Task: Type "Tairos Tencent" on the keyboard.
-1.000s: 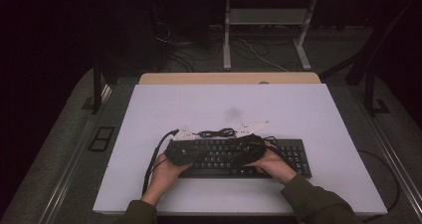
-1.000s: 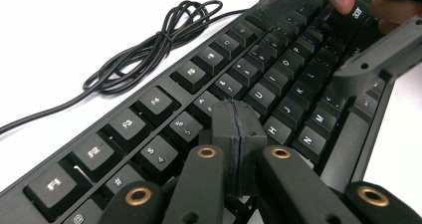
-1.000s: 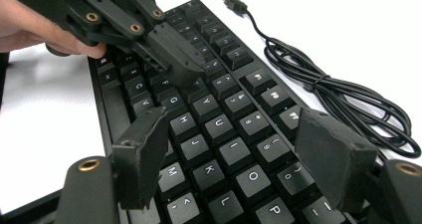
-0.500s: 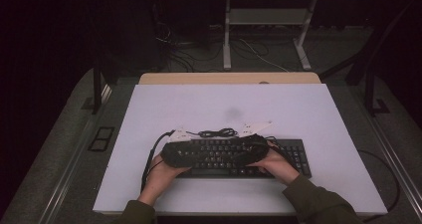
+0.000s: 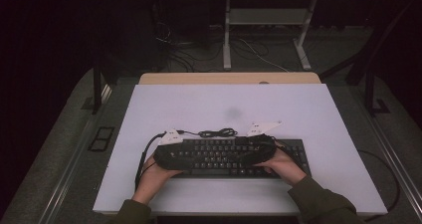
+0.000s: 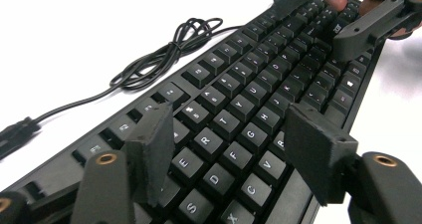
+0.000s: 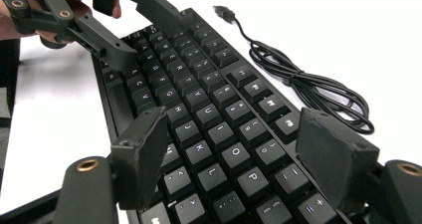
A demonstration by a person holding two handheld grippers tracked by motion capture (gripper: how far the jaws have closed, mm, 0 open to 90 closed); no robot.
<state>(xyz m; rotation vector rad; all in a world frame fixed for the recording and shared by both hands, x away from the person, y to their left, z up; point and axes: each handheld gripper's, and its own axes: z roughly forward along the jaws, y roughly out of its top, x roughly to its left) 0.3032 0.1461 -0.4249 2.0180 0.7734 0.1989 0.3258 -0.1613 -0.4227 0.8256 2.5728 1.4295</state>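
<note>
Though matte, blocky keyboard (image 5: 224, 157) keys

White tabletop (image 5: 298, 109), matte, evenly lit, faint grey smudge (image 5: 232, 112) beyond the tongs. Strip of tan wooden desk edge (image 5: 229, 78) butts against its far side. Room past that is dark. Farther back: a white metal table frame (image 5: 268, 20) with two legs on a dark floor, loose cables (image 5: 189, 50) lying around its base. Grey carpeted floor (image 5: 54, 159) on both sides; metal rail (image 5: 74, 169) along the left one.
</note>
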